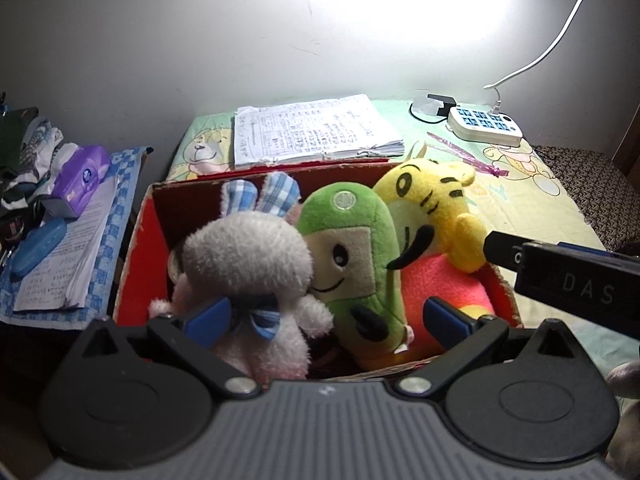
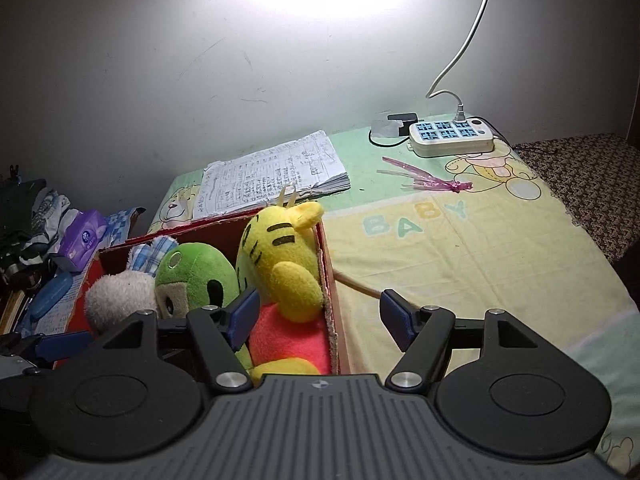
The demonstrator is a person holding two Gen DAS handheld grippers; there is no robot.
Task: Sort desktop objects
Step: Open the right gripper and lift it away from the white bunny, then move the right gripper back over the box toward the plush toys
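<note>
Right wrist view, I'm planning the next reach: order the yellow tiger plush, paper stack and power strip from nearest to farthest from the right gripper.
1. Yellow tiger plush, in the red box, just ahead-left of the right gripper.
2. Paper stack, behind the box.
3. Power strip, far right by the wall.

We see our left gripper (image 1: 327, 320) and right gripper (image 2: 320, 318) built alike: black arms, blue finger pads (image 1: 208, 321), silver screws (image 2: 231, 380), ribbed grey bodies; white "DAS" lettering marks one.
</note>
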